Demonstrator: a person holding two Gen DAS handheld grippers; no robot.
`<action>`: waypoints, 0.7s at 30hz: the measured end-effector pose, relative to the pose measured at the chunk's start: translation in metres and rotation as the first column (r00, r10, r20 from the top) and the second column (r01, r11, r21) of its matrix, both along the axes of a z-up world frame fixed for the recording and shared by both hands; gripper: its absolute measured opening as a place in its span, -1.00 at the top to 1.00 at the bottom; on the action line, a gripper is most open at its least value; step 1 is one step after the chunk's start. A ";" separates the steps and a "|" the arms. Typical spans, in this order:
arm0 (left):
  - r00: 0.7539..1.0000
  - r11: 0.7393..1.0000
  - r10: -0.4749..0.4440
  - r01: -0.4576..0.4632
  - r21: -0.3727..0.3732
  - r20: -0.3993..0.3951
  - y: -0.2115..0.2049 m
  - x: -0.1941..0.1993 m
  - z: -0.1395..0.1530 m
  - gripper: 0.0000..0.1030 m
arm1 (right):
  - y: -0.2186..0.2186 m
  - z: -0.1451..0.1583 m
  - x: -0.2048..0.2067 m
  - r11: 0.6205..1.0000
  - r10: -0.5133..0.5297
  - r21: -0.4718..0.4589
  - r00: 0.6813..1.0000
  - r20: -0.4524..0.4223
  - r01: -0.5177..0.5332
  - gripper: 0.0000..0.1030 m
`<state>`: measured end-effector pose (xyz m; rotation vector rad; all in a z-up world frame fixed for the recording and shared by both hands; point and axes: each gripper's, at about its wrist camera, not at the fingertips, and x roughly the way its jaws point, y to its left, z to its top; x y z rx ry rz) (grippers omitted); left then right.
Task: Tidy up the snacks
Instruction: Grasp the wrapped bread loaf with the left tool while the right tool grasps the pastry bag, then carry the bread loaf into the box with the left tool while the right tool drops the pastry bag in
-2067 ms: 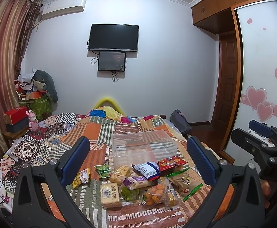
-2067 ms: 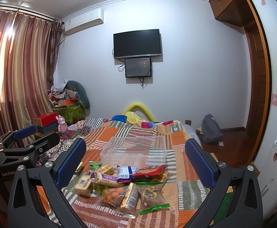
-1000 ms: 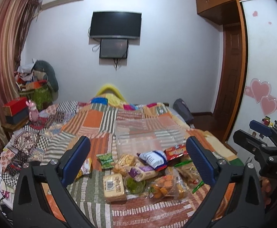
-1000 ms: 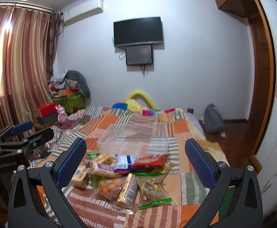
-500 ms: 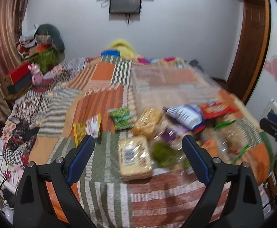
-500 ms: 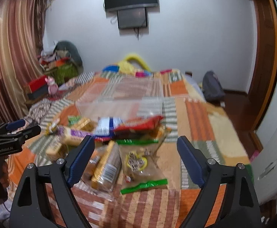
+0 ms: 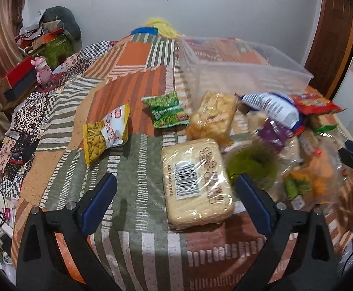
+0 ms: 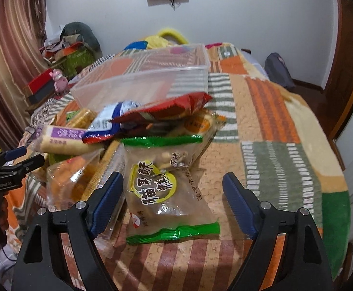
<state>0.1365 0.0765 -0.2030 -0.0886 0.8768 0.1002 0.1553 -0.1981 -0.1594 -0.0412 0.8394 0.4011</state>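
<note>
Several snack packs lie in a heap on a patchwork bed cover, in front of a clear plastic bin point(image 7: 244, 72) that also shows in the right wrist view point(image 8: 142, 82). My left gripper point(image 7: 176, 189) is open and empty, low over a pale yellow wrapped cake pack point(image 7: 196, 181). A yellow chip bag point(image 7: 105, 133) and a green pea bag point(image 7: 169, 112) lie left of the heap. My right gripper point(image 8: 172, 191) is open and empty, just above a clear pastry bag with green ends point(image 8: 166, 189). A red pack point(image 8: 166, 109) tops the heap.
The right edge of the bed point(image 8: 334, 169) drops to a wooden floor with a dark bag point(image 8: 278, 70). A cluttered side table with a red box point(image 7: 19, 75) stands left of the bed. The other gripper shows at the edge of each view.
Both grippers have dropped and moved forward toward the snack heap; the view has tilted down from the far wall to the bed. The jaws stay open.
</note>
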 end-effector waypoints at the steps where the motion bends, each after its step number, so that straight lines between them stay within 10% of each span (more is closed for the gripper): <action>1: 1.000 1.000 -0.003 0.003 0.001 -0.007 0.000 0.002 -0.003 -0.89 | 0.001 -0.002 0.001 1.000 0.005 0.002 1.000 -0.008 -0.005 -0.59; 10: 0.998 0.998 -0.035 0.033 -0.048 -0.052 -0.003 0.014 -0.023 -0.09 | 0.005 -0.016 0.007 1.000 0.029 0.011 0.998 -0.058 -0.029 -0.34; 21: 0.999 0.999 -0.004 0.002 -0.044 -0.043 0.002 0.001 -0.014 -0.07 | -0.003 -0.007 0.003 0.998 0.038 0.058 0.998 -0.058 -0.035 0.05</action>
